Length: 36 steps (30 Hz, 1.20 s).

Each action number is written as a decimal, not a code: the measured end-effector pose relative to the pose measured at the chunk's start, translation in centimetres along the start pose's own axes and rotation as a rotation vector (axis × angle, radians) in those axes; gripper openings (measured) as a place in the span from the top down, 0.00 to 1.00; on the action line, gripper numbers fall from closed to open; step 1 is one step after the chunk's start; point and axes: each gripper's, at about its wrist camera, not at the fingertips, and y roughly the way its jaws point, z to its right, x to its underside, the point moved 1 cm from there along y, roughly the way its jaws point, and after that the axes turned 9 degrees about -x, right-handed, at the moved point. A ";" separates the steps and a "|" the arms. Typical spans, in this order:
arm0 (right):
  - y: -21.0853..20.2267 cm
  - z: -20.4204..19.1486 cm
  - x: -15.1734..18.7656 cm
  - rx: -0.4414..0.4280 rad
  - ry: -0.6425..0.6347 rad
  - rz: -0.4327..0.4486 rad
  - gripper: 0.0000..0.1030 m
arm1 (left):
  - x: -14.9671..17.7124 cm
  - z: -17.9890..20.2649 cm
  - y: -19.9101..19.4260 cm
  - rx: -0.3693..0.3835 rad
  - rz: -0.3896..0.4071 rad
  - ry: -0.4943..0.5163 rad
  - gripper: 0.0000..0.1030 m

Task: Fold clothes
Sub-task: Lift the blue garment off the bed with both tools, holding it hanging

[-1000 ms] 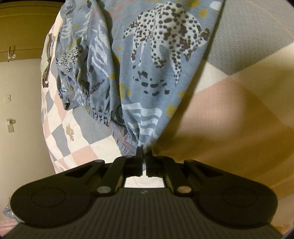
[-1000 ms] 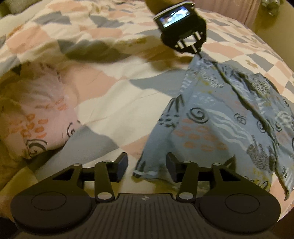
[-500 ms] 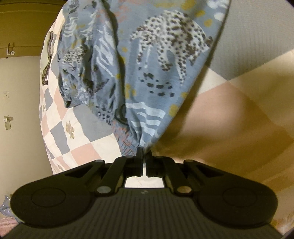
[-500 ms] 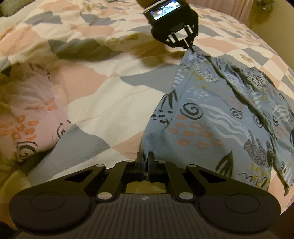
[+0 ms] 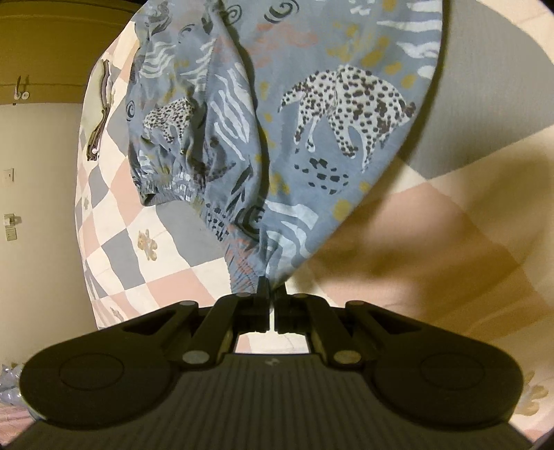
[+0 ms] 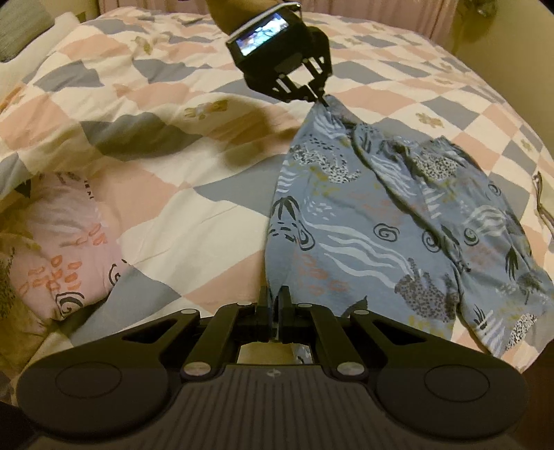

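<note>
Both the left gripper and the right gripper have their fingers pinched tight on the blue patterned garment, stretched above the quilted bed.

A home bedroom. A wide bed is covered by a soft quilt checked in pink, grey and cream patches, with a grey-green pillow at its head. A cream painted wall carries a small wall switch and a hook.
</note>
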 end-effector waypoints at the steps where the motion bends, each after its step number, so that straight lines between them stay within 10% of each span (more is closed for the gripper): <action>1: -0.2 0.1 -0.1 0.000 0.004 -0.003 0.98 | -0.1 0.0 -0.1 -0.001 0.000 0.001 0.99; 36: -4.6 2.9 -1.4 -0.048 0.104 0.019 0.98 | -0.6 -4.6 -1.9 0.038 -0.018 -0.024 0.99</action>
